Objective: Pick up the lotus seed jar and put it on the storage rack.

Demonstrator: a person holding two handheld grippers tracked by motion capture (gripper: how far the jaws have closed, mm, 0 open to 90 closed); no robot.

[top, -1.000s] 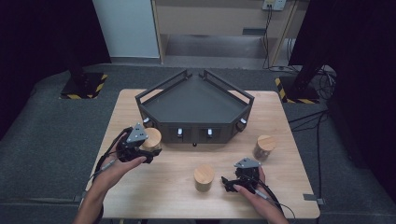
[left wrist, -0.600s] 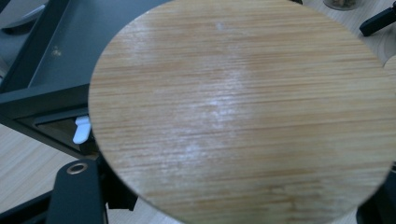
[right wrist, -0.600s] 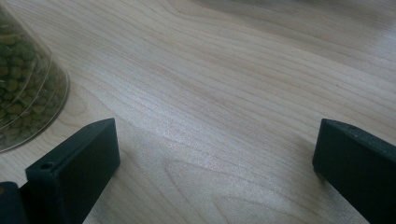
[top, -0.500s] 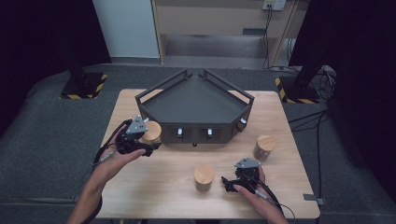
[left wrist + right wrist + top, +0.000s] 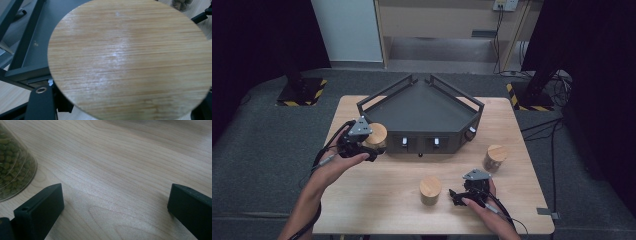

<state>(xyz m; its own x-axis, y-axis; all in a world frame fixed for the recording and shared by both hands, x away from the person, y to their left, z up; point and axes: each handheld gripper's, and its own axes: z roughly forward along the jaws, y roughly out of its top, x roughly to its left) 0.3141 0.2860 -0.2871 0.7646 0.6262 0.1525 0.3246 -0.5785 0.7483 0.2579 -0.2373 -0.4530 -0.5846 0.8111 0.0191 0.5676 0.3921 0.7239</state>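
Note:
My left gripper (image 5: 370,148) is shut on a jar with a round wooden lid (image 5: 376,133), held off the table beside the left front corner of the dark tray (image 5: 419,112). In the left gripper view the lid (image 5: 125,60) looms close, with one of the black fingers (image 5: 41,105) under its lower left edge. My right gripper (image 5: 458,196) rests on the table near the front edge. It is open, and in the right gripper view (image 5: 116,195) only bare wood lies between the jaws.
A second wooden-lidded jar (image 5: 430,190) stands just left of the right gripper; its green contents (image 5: 12,165) show through the wall. A third jar (image 5: 495,157) stands right of the tray. The tray has raised rails (image 5: 22,50) and white-tipped knobs on its front.
The left gripper has risen with the jar and moved a little away from me, toward the tray's left front corner. The right gripper has kept still.

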